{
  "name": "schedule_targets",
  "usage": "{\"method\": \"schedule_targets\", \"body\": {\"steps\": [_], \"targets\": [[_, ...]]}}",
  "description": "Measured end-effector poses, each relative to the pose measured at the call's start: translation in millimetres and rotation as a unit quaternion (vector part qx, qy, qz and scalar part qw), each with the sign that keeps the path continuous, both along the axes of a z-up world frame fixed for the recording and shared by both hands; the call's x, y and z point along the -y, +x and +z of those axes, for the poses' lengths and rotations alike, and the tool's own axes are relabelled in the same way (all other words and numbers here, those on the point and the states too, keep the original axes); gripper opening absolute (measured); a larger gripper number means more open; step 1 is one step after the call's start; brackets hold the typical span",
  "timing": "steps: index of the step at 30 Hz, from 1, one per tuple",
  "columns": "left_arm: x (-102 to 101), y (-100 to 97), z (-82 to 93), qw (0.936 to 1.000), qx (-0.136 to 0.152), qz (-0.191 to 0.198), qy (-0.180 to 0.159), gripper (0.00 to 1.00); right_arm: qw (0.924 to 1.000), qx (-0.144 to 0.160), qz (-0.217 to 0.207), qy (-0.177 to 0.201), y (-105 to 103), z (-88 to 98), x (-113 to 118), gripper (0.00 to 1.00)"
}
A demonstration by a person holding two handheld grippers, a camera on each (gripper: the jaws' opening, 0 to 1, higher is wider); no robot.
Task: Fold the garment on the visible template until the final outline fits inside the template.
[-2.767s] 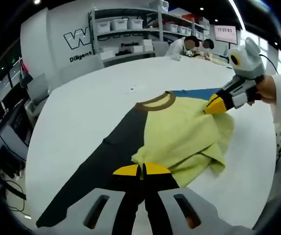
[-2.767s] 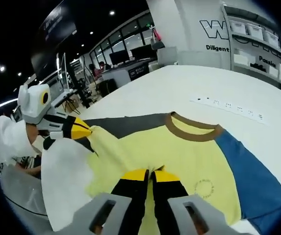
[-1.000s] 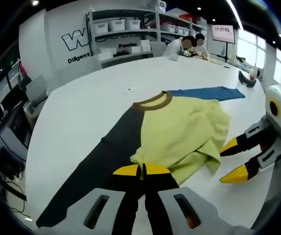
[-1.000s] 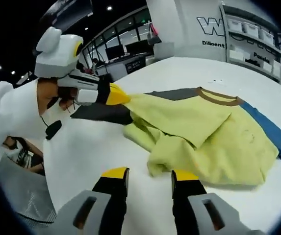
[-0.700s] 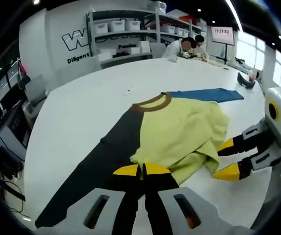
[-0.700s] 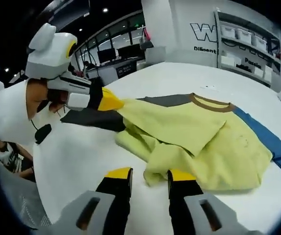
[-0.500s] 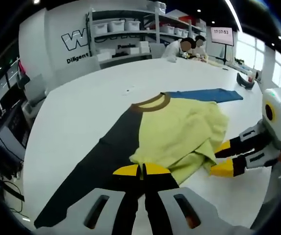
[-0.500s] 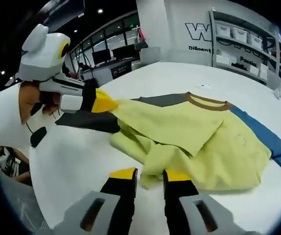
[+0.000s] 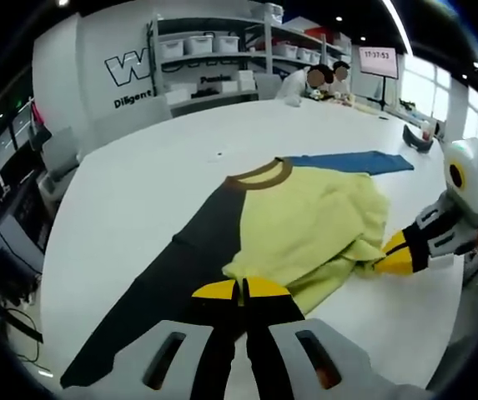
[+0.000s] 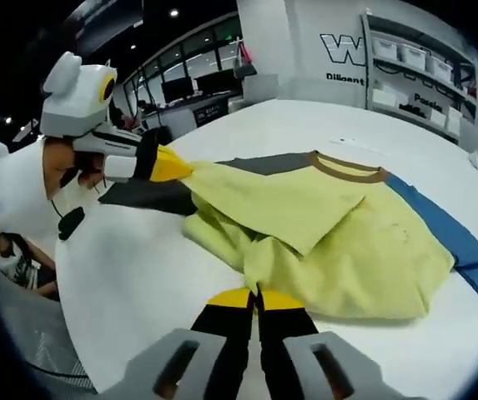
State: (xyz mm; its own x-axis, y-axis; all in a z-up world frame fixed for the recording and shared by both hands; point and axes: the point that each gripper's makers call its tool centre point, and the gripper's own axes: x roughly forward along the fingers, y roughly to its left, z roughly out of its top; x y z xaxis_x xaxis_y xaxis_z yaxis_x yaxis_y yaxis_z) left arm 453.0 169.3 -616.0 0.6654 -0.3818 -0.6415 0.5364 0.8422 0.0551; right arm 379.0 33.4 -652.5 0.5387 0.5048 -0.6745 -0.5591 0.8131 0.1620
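The left gripper (image 9: 240,289) has its jaws pressed together on a yellow fold of the shirt (image 9: 305,221), and it shows doing so in the right gripper view (image 10: 182,169). The right gripper (image 10: 256,297) is likewise clamped on the shirt's crumpled hem, seen from the left gripper view (image 9: 386,258). The shirt (image 10: 339,229) lies mid-table (image 9: 138,192), yellow body bunched, brown collar (image 9: 260,173) flat, dark sleeve (image 9: 159,287) and blue sleeve (image 9: 351,160) spread to opposite sides.
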Motion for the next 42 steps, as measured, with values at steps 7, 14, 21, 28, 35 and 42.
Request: {"method": "schedule_targets", "body": {"steps": [7, 14, 21, 28, 35, 42], "targets": [[-2, -3.7, -0.2, 0.9999, -0.001, -0.006, 0.009, 0.0, 0.9998, 0.002, 0.016, -0.013, -3, 9.6, 23, 0.0], [-6, -7.3, 6.6, 0.9999, 0.004, -0.004, 0.009, 0.0, 0.9984, 0.009, 0.048, -0.03, -7, 21.8, 48, 0.0], [-12, -6.4, 19.5, 0.9999, 0.014, 0.001, 0.005, 0.0, 0.9925, 0.03, 0.085, -0.083, -8, 39.8, 81, 0.0], [-22, -9.2, 28.4, 0.9998, 0.021, 0.001, 0.006, 0.0, 0.9865, 0.04, 0.1, -0.123, -11, 54.6, 120, 0.0], [-28, -18.8, 37.6, 0.9999, 0.014, -0.002, -0.004, 0.0, 0.9679, 0.072, 0.129, -0.203, -15, 64.3, 161, 0.0], [-19, -35.0, 52.8, 0.9995, 0.01, -0.019, -0.023, 0.0, 0.9536, 0.107, 0.15, -0.238, -19, 80.7, 177, 0.0]]}}
